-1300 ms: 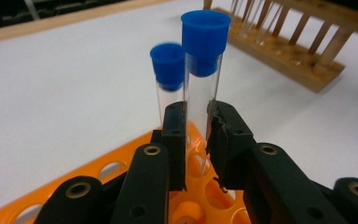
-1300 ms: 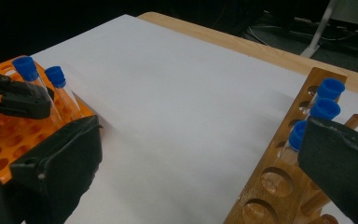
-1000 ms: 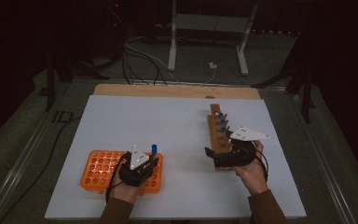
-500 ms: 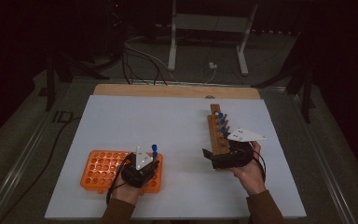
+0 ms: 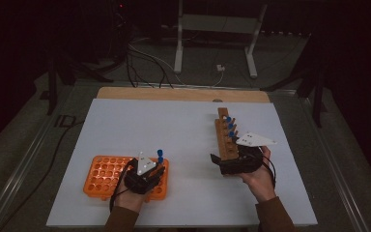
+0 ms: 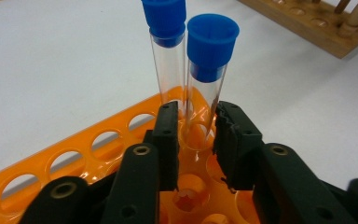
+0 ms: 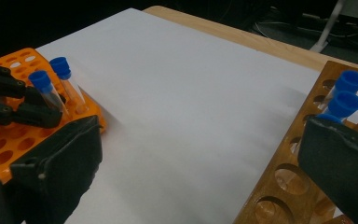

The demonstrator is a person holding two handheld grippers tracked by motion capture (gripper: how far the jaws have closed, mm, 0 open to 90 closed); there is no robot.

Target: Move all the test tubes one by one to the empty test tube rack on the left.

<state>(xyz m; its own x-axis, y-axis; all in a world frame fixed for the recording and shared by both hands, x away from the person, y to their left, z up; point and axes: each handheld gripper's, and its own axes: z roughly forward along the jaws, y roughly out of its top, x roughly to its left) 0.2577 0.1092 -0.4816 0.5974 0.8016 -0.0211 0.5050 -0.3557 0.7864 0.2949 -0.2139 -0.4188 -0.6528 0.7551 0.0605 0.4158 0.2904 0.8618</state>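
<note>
Releasing looks underway: the left gripper (image 6: 196, 140) jaws have just been opening and stand slightly apart either side of a blue-capped test tube (image 6: 205, 88) seated in a corner hole of the orange rack (image 6: 98, 144), w/ a second tube (image 6: 168, 60) just behind. Risk: pulling back crooked could snag the tube and tip it or drag the rack. Right gripper (image 7: 205, 172) gapes wide, jaws either side of the wooden rack (image 7: 289, 182), gripping nothing; a bump there could knock its tubes.

My tool (image 7: 200, 163) stands wide open over the white table (image 7: 177, 93); blue-capped tubes (image 7: 345, 95) sit in the wooden rack (image 7: 284, 186) right, orange rack (image 7: 9, 140) with two tubes left.
</note>
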